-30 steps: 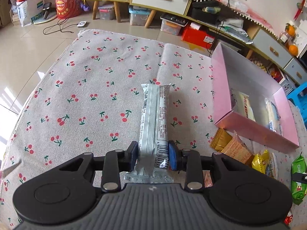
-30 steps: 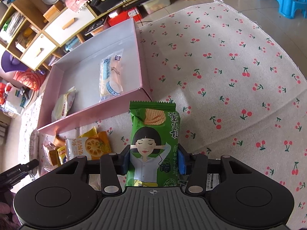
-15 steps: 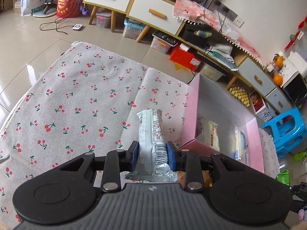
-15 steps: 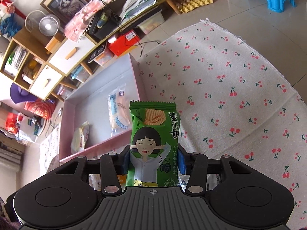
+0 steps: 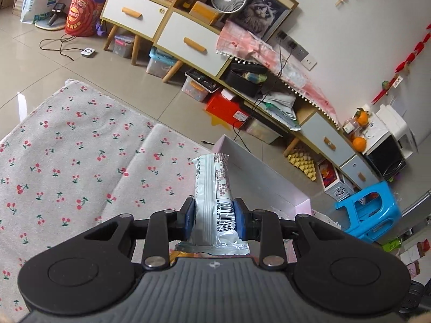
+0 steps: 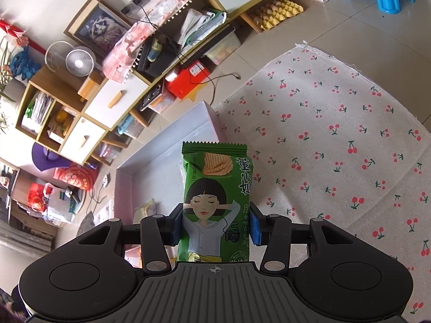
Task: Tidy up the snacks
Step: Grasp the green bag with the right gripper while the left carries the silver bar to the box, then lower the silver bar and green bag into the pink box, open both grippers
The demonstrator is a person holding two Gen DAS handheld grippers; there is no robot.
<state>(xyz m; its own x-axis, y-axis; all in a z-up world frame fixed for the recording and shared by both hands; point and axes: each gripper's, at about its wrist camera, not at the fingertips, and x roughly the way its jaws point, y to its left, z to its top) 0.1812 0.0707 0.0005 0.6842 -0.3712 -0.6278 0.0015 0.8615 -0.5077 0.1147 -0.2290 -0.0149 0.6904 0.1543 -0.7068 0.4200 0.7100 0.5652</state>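
My left gripper (image 5: 214, 222) is shut on a silver snack bar wrapper (image 5: 214, 185) with a barcode, held up above the cherry-print cloth (image 5: 67, 161). Behind the bar lies the pink box (image 5: 258, 177) with its pale inside. In the right wrist view my right gripper (image 6: 215, 227) is shut on a green chip packet (image 6: 216, 191) showing a cartoon girl. The pink box (image 6: 161, 156) sits just beyond and left of that packet, and a pale wrapped snack (image 6: 146, 207) lies inside it.
A long low cabinet (image 5: 167, 29) with white drawers, storage bins and a red box (image 5: 227, 109) runs along the wall past the cloth. A blue stool (image 5: 369, 211) stands at the right. Cherry cloth (image 6: 336, 140) spreads to the right of the box.
Both grippers have risen and tilted up with their snacks, so the cloth and box have dropped lower in view and more of the cabinet and wall shows. The loose snacks by the box are out of sight.
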